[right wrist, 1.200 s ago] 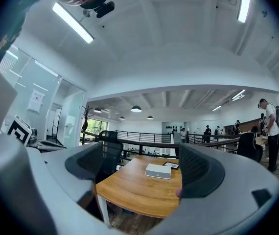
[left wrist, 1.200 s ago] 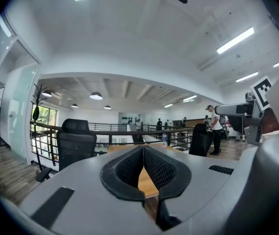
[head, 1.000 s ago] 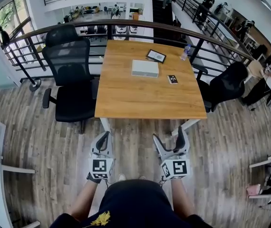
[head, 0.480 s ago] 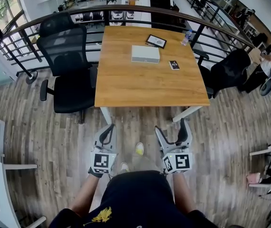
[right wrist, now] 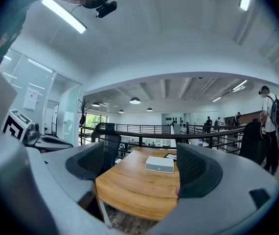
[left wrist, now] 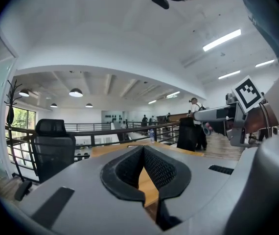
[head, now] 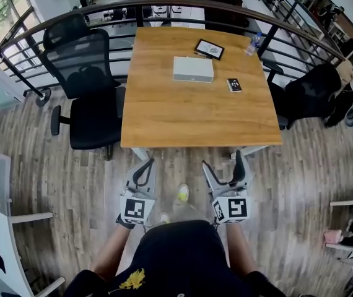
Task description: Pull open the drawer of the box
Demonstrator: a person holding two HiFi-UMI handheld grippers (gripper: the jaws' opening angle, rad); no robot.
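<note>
Stepping closer, the person now has the bench [head: 189,119] edge just ahead of both sets of fingers. The left gripper [head: 147,163] has its fingers pressed together on nothing. The right gripper [head: 223,161] has its fingers spread wide and empty. One white box [head: 193,68] sits well ahead of the fingers. One frame [head: 209,49], one black card [head: 233,85] and one bottle [head: 252,43] lie near it. Two black chairs [head: 87,98] stand beside the bench.

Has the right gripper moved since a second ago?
Yes, forward: in the head view the right gripper now sits almost at the near edge of the table, clearly closer than before.
</note>
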